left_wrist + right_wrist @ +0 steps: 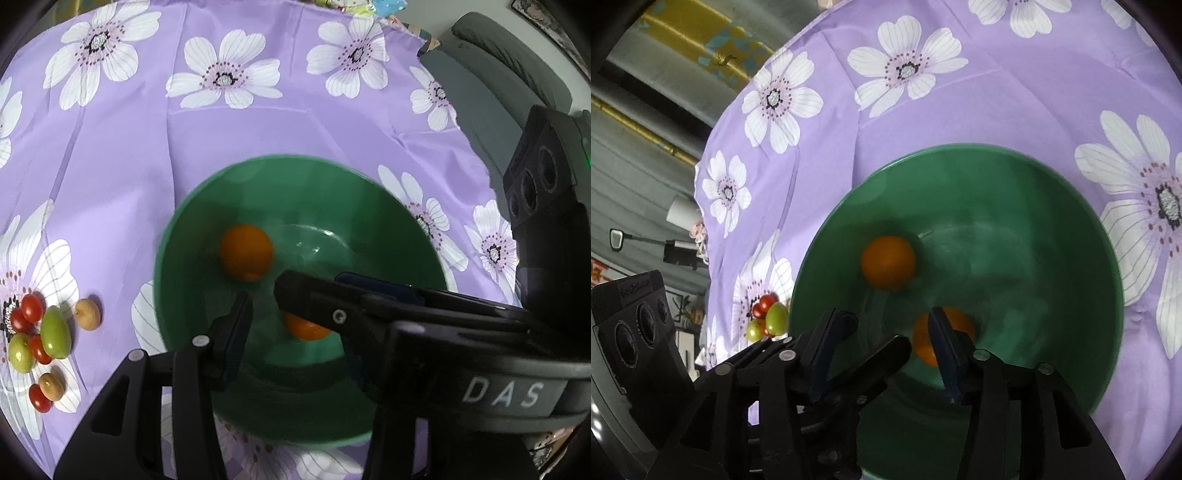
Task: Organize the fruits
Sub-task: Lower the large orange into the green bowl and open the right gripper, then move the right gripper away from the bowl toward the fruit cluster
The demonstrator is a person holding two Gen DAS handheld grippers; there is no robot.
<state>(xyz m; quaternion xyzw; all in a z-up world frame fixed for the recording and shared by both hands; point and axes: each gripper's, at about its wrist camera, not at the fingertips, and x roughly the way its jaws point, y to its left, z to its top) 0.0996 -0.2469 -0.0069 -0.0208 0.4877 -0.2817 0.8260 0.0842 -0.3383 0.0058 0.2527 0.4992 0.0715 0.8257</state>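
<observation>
A green bowl point(332, 192) point(1034, 206) stands on the purple flowered cloth. Two small oranges lie inside it. One orange point(245, 254) point(888, 262) rests near the bowl's middle. The other orange point(306, 330) point(921, 345) lies nearer, partly hidden by fingers. My left gripper point(295, 314) hangs open over the bowl's near side, holding nothing. My right gripper point(890, 314) is open too; its right finger covers part of the nearer orange without gripping it. The two grippers cross: a right-gripper finger point(317, 306) cuts across the left wrist view, and a left-gripper finger point(886, 354) reaches between the right gripper's fingers.
Left of the bowl lies a loose heap of fruit point(768, 317): red cherry tomatoes point(31, 308), green fruits point(55, 332) and tan round ones point(88, 314). A grey sofa point(498, 92) stands past the cloth's right edge. The cloth point(147, 147) stretches beyond the bowl.
</observation>
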